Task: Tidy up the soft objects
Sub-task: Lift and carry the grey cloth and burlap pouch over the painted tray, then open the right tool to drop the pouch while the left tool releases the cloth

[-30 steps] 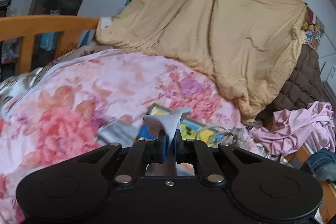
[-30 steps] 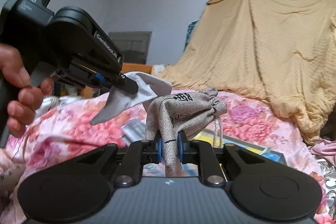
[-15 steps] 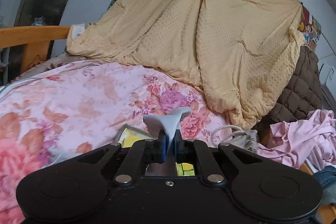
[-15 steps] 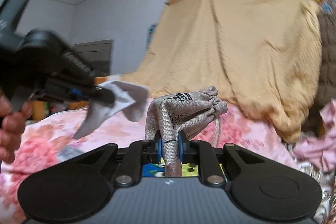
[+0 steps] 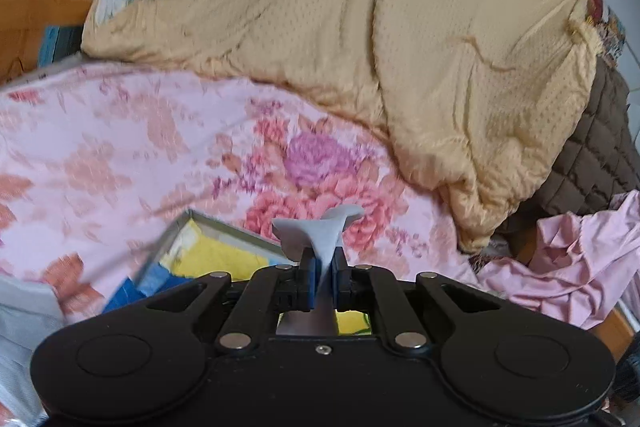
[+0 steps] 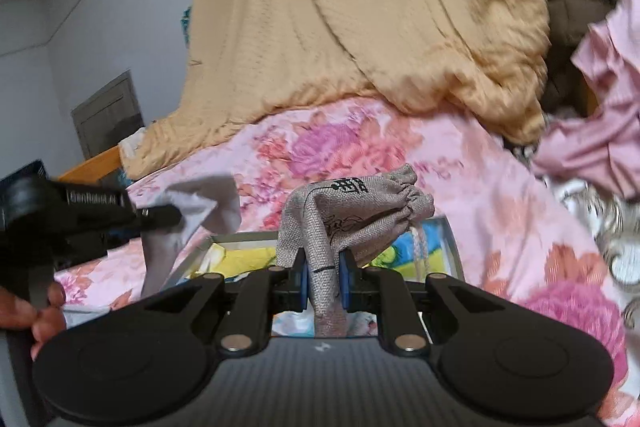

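Nearest the right wrist camera, a grey linen drawstring pouch (image 6: 352, 211) was clamped between the blue pads of the right gripper (image 6: 323, 285), its printed body rising above the jaws and its white cord (image 6: 418, 251) hanging down on the right side. In the left wrist view, a pale grey cloth (image 5: 320, 231) was pinched in the left gripper (image 5: 323, 279), with a small flared tuft standing above the closed fingers. The same left gripper (image 6: 160, 217) was seen from the right wrist camera at the left edge, where the cloth (image 6: 200, 203) drooped from its tip and a hand (image 6: 36, 315) was wrapped around its handle. Just beyond both grippers, a shallow box (image 5: 224, 251) with a yellow and blue printed picture was seen lying on a pink floral quilt (image 5: 160, 147); both held items were kept above it, apart from the bedding. Further back, a tan blanket (image 5: 400, 39) was draped high over the bed. To the right, a crumpled pink garment (image 5: 572, 259) was piled beside a brown quilted cover (image 5: 600, 147). A wooden bed frame (image 5: 36, 23) was visible at the far left.
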The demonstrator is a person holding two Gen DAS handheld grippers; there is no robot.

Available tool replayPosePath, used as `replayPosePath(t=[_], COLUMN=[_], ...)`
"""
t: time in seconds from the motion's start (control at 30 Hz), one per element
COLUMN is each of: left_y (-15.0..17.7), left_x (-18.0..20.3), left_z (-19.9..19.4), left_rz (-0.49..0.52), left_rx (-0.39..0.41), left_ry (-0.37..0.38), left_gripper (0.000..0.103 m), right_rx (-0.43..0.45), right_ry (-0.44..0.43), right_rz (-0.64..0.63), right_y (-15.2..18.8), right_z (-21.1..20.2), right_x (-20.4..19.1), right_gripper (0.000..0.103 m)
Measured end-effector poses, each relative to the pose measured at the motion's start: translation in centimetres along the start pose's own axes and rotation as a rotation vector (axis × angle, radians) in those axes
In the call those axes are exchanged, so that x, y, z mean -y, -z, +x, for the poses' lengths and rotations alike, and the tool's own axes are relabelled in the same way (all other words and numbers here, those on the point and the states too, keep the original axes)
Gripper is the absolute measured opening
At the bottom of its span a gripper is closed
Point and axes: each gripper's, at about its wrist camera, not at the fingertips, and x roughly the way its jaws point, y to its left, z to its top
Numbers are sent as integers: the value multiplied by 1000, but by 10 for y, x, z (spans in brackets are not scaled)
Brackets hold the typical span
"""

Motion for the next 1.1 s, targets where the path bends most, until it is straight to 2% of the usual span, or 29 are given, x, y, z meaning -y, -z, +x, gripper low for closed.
replayPosePath(t=[0.3,0.47,0.53,0.63,0.7,0.87,0.93,1.03,1.1], left_y=[21,29,31,31,31,33,33,32,30], left_x=[-9,-14,-14,-14,-13,-12,-12,-12,-12], left_z=[31,37,38,39,40,39,37,31,23], left_rz=[-25,-22,-12,-9,-7,-6,4,24,35], left_rx=[-113,-166,-184,-199,-202,-201,-198,-190,-182], left_ry=[-39,-72,-85,-94,-109,-139,-139,-140,-138], left_gripper=[9,9,9,11,15,18,22,35,54], right_rx=[-95,-115,-118,-119,-123,-136,-132,-132,-132], right_ry=[-25,-30,-32,-30,-32,-22,-21,-8,3], right_rz=[78,79,78,80,81,86,81,64,45], right_y=[17,20,20,19,20,22,22,20,19], right_z=[19,22,22,23,24,27,26,25,22], right_x=[18,16,16,16,17,18,17,13,9], right_gripper=[18,23,29,36,39,42,49,60,64])
